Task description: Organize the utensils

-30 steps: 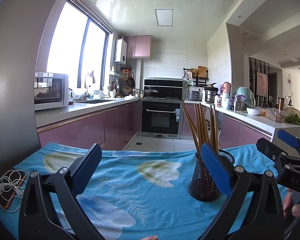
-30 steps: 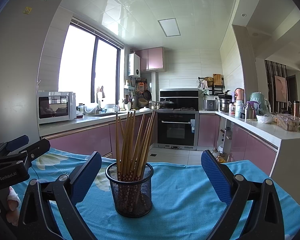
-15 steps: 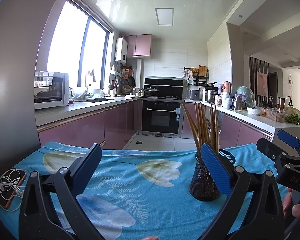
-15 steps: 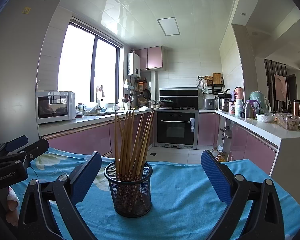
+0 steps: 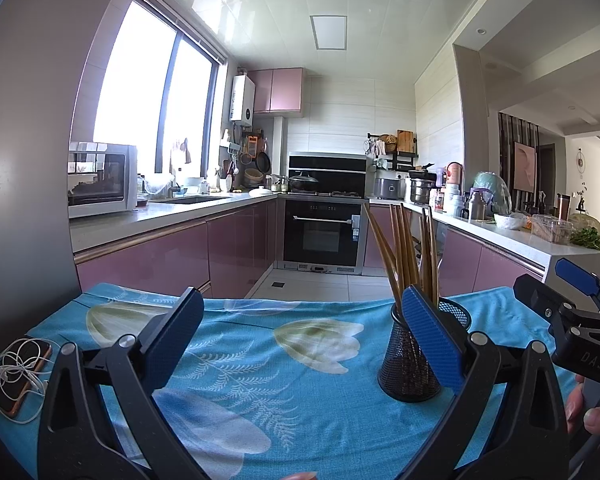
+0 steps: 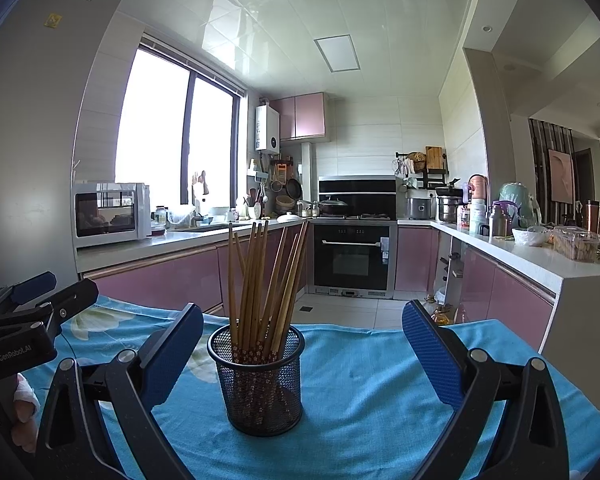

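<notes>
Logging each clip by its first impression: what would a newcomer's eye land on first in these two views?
Most likely the black mesh cup packed with upright wooden chopsticks, standing on the bright blue floral tablecloth, closest to the right gripper. Both it and the left gripper have blue-padded jaws spread wide and hold nothing. At the cloth's far left edge lies a phone tangled in white earphones.
</notes>
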### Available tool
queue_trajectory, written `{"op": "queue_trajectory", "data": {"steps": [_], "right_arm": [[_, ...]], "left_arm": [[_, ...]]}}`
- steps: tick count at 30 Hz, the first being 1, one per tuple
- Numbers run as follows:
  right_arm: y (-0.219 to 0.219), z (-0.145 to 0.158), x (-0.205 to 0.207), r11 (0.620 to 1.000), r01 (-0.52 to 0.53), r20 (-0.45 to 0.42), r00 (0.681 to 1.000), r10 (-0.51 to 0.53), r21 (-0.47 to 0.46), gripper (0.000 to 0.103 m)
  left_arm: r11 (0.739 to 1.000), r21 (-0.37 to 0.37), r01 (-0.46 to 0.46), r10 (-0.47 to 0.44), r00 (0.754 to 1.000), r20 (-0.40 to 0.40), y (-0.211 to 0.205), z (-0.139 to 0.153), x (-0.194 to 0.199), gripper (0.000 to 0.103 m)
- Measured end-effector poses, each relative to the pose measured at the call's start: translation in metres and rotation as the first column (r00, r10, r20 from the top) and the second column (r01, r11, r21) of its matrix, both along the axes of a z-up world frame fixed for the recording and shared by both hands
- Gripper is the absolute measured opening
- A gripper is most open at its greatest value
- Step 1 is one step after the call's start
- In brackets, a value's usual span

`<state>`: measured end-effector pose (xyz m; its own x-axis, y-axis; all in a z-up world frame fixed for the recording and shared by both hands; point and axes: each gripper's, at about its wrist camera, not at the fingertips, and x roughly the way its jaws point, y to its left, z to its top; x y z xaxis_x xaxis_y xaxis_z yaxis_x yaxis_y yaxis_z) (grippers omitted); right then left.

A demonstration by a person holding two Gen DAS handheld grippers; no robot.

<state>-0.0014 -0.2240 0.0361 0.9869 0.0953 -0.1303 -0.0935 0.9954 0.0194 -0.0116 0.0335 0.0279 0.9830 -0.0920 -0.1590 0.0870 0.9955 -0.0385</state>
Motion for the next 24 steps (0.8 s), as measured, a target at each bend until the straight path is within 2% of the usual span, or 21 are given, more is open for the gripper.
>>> {"op": "queue_trajectory", "data": {"steps": [24], "right_arm": [[-0.0016, -0.0026, 0.0006, 1.000, 0.004, -0.004, 1.000, -0.004, 0.000, 0.096]], "left_arm": [[1.000, -0.002, 0.000, 0.000, 1.000, -0.003, -0.0015, -0.0029, -0.0004, 0.097]]}}
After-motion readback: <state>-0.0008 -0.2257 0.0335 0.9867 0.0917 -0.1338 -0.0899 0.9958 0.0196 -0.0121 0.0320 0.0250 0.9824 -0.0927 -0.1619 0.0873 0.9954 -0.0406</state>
